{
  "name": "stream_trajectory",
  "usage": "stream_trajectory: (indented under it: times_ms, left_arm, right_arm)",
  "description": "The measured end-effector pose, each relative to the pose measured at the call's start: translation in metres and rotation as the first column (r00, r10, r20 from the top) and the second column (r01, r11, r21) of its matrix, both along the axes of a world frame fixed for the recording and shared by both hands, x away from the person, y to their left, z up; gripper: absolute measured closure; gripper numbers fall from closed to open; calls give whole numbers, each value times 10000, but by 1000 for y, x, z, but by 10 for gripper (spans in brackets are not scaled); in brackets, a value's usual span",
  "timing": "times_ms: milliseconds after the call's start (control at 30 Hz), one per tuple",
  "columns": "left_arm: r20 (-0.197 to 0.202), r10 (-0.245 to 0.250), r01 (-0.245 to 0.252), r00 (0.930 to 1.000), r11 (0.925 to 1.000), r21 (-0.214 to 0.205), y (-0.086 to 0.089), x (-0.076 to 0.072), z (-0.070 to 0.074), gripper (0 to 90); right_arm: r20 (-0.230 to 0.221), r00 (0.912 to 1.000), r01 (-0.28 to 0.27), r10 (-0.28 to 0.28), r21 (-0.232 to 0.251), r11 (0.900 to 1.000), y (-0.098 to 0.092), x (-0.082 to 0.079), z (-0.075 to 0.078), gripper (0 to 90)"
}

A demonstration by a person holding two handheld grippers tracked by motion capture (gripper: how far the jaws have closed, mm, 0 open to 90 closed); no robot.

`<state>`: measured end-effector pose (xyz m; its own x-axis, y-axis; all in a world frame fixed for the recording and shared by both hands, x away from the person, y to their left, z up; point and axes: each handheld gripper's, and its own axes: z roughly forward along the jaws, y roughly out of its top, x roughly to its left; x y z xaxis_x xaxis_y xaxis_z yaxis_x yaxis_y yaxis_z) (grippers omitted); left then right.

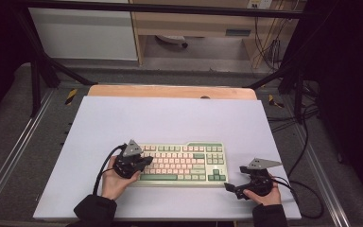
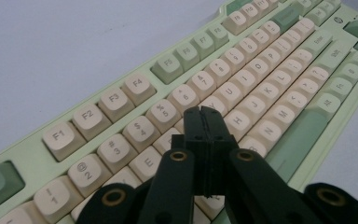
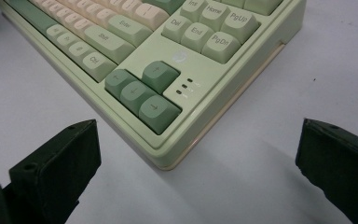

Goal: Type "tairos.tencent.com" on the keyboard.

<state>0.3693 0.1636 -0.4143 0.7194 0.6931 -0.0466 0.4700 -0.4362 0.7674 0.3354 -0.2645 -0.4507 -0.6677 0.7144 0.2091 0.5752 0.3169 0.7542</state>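
Note:
A pale green keyboard [image 1: 184, 163] with cream and green keys lies on the white table top [image 1: 170, 118], near the front. My left gripper [image 1: 147, 161] is over its left half. In the left gripper view the black jaws are pressed together with nothing between them. Their tips [image 2: 206, 114] hang over the letter keys of the keyboard [image 2: 261, 56], just below the number row. Whether they touch a key I cannot tell. My right gripper [image 1: 230, 188] rests at the keyboard's front right corner. Its jaws stand wide open on either side of that corner [image 3: 198, 140], by the arrow keys [image 3: 142, 91], without touching it.
A wooden table edge [image 1: 170, 91] runs along the far side of the white top. Black frame posts [image 1: 35, 80] stand at the back left and right. Cables [image 1: 302, 156] lie on the floor to the right. Bare white surface lies behind and beside the keyboard.

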Motion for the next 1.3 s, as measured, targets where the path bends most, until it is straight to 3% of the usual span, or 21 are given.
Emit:
stream_trajectory:
  times_ms: [433, 800, 1300]
  left_arm:
    - [56, 273, -273, 9996, 9996, -44, 29, -9, 6, 899]
    - [4, 537, -537, 9986, 9985, 70, 46, -14, 0, 899]
    - [-83, 650, -647, 9978, 9974, 332, 47, -10, -11, 899]
  right_arm:
    - [-7, 10000, 9, -9, 20, 10000, 0, 0, 0, 4]
    - [9, 10000, -23, 24, -37, 10000, 0, 0, 0, 4]
    - [-2, 10000, -77, 77, -69, 9999, 0, 0, -1, 4]
